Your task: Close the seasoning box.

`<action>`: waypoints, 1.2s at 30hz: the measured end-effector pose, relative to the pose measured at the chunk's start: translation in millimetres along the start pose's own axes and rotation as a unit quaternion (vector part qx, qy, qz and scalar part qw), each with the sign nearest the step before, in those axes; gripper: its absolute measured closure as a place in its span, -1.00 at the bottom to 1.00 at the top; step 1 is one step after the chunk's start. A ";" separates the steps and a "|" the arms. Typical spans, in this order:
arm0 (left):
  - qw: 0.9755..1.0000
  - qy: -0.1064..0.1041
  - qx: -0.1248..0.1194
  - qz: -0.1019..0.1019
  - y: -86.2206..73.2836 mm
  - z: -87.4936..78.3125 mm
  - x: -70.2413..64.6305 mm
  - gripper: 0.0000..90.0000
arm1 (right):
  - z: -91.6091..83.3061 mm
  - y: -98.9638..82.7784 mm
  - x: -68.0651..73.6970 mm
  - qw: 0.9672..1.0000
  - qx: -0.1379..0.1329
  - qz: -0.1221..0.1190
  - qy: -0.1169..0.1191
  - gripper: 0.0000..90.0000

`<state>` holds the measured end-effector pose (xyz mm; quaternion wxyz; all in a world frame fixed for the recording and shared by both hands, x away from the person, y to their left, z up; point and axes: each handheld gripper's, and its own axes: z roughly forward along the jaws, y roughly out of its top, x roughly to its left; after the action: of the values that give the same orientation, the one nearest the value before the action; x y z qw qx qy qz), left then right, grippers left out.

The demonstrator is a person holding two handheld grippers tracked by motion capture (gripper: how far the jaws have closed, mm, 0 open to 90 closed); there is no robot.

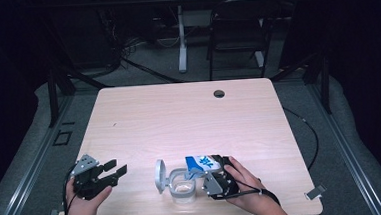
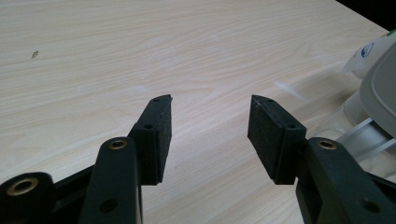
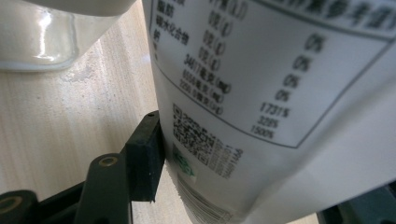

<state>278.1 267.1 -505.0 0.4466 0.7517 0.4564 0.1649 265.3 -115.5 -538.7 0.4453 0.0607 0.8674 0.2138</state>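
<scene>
In the high view, a white packet (image 1: 200,162) with blue print is tilted over a clear glass jar (image 1: 183,190) near the table's front edge. The jar's grey lid (image 1: 160,175) stands swung open on its left side. My right gripper (image 1: 208,172) is shut on the packet (image 3: 261,93). In the right gripper view its left pad (image 3: 147,154) presses the printed side, with the jar (image 3: 42,37) just beyond. My left gripper (image 1: 118,167) rests to the jar's left, open (image 2: 210,121) with nothing between its pads. The lid (image 2: 380,88) and packet (image 2: 369,51) sit at its right.
The wooden table (image 1: 179,113) has a round cable hole (image 1: 219,93) at the back and a small dark mark (image 1: 113,124) on the left. A black chair (image 1: 236,29) and a white desk leg (image 1: 181,38) stand behind it.
</scene>
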 end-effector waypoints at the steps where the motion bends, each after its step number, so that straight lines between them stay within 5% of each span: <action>1: 1.000 0.000 0.000 0.000 0.1 -0.3 0.2 0.11 | -0.4 0.9 -0.6 1.000 0.007 -0.008 -0.001 -0.09; 22: 1.000 0.000 -0.002 -0.006 -0.5 -2.1 2.8 0.11 | 1.4 8.4 -5.0 0.997 0.026 -0.074 -0.023 -0.09; 36: 1.000 0.001 -0.001 -0.007 -0.6 -2.6 3.7 0.11 | 0.2 6.3 -4.9 0.996 0.023 -0.087 -0.023 -0.09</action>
<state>278.0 271.6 -504.7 0.4482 0.7477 0.4618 0.1636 267.9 -111.2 -532.4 0.4808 -0.0001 0.8634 0.1529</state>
